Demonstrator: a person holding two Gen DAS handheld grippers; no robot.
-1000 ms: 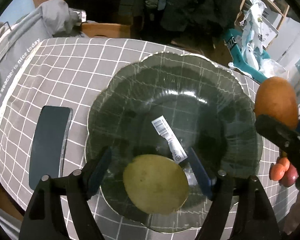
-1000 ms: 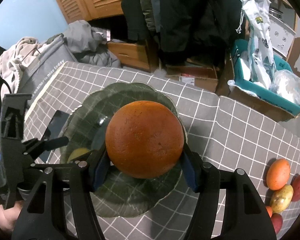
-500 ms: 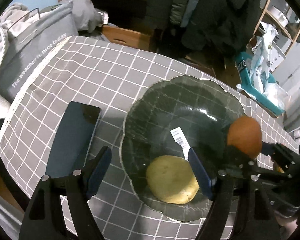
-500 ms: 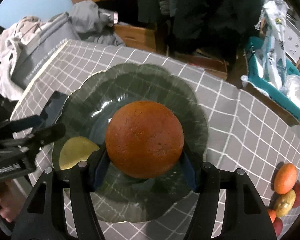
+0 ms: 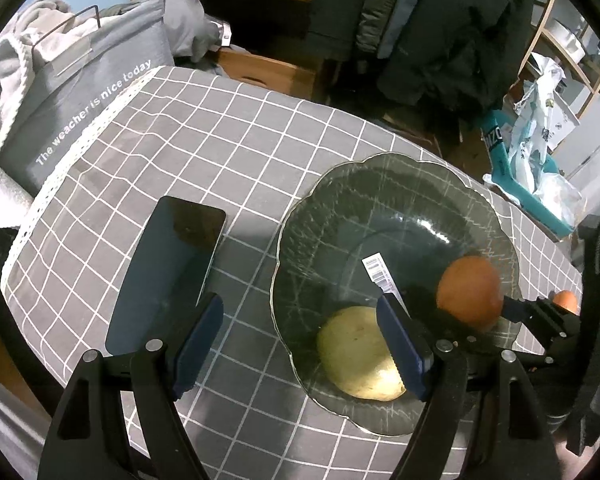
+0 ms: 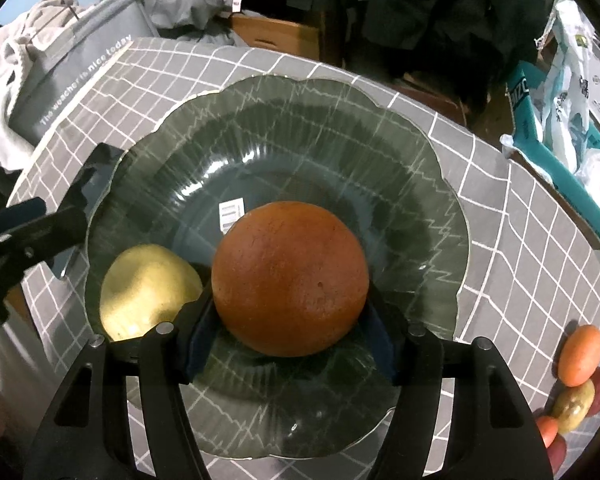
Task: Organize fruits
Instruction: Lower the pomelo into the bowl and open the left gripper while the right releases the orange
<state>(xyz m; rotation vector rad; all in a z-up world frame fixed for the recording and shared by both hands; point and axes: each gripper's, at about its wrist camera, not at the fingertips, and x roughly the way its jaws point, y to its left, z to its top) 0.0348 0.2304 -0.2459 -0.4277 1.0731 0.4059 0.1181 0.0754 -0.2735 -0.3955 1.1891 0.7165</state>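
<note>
Right tool [image 6: 290,316] has been lowered into glass plate [image 6: 380,128], jaws opening around orange [image 6: 290,278]; yellow fruit [image 6: 148,290] is contained alongside. Left tool [image 5: 300,344] is held open, empty.

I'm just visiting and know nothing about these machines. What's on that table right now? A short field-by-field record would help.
surface: checked grey tablecloth
dish: dark glass plate, barcode sticker inside
on plate: yellow fruit
right gripper: jaws opening, orange between them over the plate
left gripper: open, holds nothing
beside plate: black phone
waiting: small fruit pile at table edge
</note>
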